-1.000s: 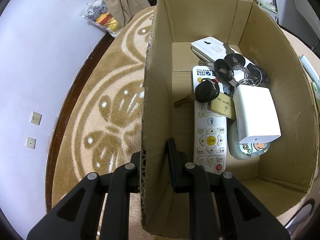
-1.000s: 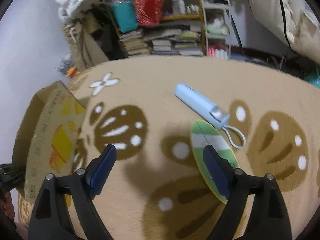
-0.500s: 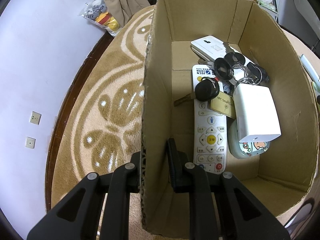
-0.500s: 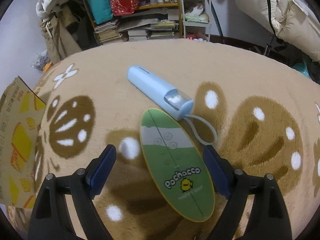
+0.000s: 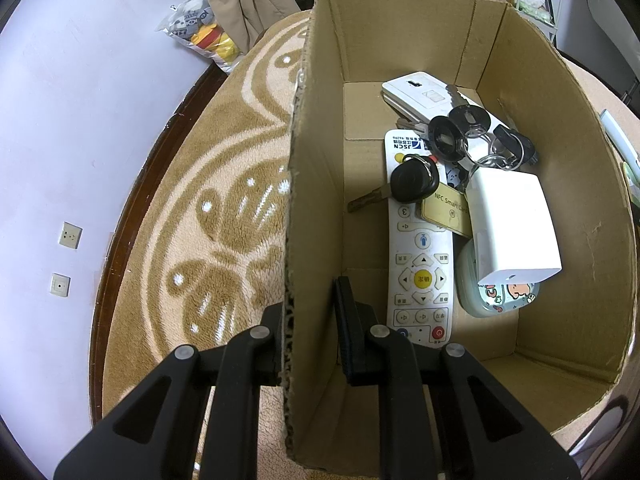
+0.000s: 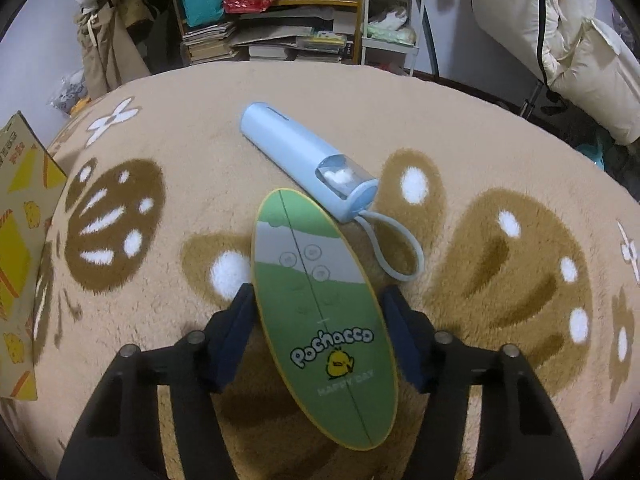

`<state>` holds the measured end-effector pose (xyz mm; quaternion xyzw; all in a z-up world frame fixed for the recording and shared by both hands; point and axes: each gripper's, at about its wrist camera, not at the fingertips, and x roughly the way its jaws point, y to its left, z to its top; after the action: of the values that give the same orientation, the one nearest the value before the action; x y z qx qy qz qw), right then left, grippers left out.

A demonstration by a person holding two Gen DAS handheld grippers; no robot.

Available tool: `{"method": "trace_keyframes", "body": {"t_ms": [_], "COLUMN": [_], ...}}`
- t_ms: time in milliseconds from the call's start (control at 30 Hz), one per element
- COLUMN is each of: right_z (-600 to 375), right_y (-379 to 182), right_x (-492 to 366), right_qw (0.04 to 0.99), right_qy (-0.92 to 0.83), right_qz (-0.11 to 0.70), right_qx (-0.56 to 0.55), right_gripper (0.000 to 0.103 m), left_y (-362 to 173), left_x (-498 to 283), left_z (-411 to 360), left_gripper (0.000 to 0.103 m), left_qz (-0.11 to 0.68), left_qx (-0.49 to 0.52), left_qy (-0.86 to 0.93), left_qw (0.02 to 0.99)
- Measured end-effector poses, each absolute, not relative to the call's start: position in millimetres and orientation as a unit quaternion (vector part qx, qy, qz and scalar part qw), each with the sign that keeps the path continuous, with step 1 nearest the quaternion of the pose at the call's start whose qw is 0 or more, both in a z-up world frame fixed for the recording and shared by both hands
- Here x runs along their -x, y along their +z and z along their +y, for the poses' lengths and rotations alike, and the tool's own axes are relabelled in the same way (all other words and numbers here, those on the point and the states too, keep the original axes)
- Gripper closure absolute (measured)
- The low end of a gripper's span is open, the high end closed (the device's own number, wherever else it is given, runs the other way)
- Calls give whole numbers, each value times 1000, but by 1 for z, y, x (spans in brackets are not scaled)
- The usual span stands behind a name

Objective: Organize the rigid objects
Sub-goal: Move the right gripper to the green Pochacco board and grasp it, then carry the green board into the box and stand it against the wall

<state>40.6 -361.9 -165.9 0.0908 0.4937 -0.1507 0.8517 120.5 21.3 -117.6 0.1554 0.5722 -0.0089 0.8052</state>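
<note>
Left gripper (image 5: 310, 334): clamped on the near left wall of the box (image 5: 294, 200), one finger outside the cardboard, the other inside. The box stands open-topped on the rug (image 5: 224, 208).

Inside the box, near to far:
- white remote (image 5: 418, 252) flat on the floor, red button end nearest the gripper;
- to its right a pale case with cartoon stickers (image 5: 500, 294), partly under a white block (image 5: 510, 224);
- a gold card (image 5: 446, 210) marked "NFC Smart Card" lying across the remote, touching the block;
- a black-headed key (image 5: 412, 182) on the remote's far half, blade pointing left onto bare cardboard;
- a bunch of keys (image 5: 480, 136) beyond that, on rings;
- a white flat device (image 5: 420, 94) near the back wall, partly under the keys.

Right gripper (image 6: 318, 328): points down at the rug, jaws closing, with the green oval case (image 6: 320, 304) between them. Left pad is at or just against the case's yellow edge; right pad (image 6: 400, 336) shows a narrow gap. Contact cannot be confirmed. The case lies flat on the rug, printed "Pochacco" with a yellow chick.

Just beyond, touching or nearly touching the case's far tip: a light blue tube (image 6: 308, 160) with clear end window and a loop strap (image 6: 396, 248) curling right. The box's printed outer wall shows at that view's left edge.

Far background: shelves (image 6: 280, 12) with books and bottles; white bedding (image 6: 560, 32) at right.
</note>
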Motion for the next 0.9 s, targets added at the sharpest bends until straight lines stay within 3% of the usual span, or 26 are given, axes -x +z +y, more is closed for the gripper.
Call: {"method": "trace_keyframes", "body": {"t_ms": [100, 900], "right_z": [-356, -253], "right_y": [-163, -99], "right_x": [-39, -53], "right_qw": [855, 902], "right_qy": [-153, -10], "right_qz": [488, 425], "right_qx": [-85, -75], "right_gripper": [41, 41], "left_y": [-118, -119], "left_x": [-120, -122], "left_z": [21, 23], "left_gripper": [86, 86], "left_qz": [572, 572], "left_qx": [-155, -155], "left_qy": [-9, -9], "left_qw": [805, 805]}}
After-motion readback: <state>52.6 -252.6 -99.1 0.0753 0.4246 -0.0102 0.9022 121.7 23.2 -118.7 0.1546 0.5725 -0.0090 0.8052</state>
